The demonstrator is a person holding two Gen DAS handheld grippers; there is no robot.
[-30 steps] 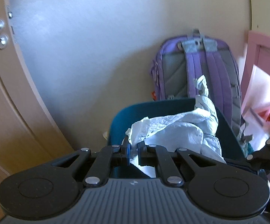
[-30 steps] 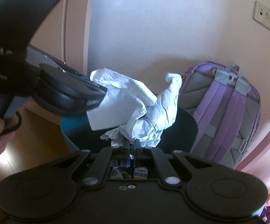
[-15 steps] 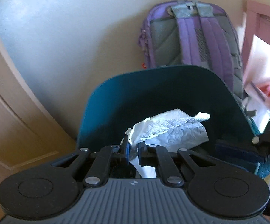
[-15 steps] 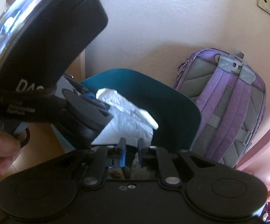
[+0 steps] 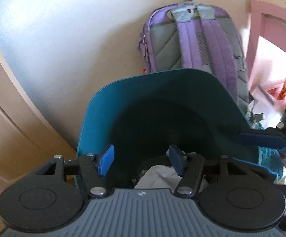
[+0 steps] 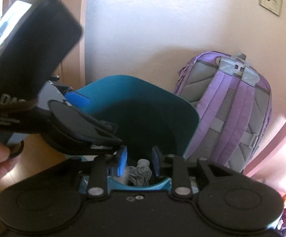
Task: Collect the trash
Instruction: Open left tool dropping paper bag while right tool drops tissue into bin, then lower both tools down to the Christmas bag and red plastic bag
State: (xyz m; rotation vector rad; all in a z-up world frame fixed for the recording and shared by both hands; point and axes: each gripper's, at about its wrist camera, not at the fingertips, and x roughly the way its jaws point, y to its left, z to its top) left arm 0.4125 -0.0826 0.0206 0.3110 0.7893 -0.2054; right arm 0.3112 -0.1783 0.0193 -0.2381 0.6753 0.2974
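My left tongs (image 5: 141, 161) spread wide, empty — poised over teal bin (image 5: 95, 122). My right tongs (image 6: 139, 163) also parted, gripping nothing. Crumpled paper (image 5: 162, 174) lies loose inside bin, below both. Purple backpack (image 6: 240, 106) leans on wall behind.

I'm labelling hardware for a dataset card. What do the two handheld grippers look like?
Each is black plastic with two round discs flanking scissor-like linkage arms joined by silver rivets, ending in blue-padded jaws. The left gripper has a grey ribbed body with a small white logo. The right gripper has a smooth black body. White lettering marks the left unit's housing, seen from the right wrist view.
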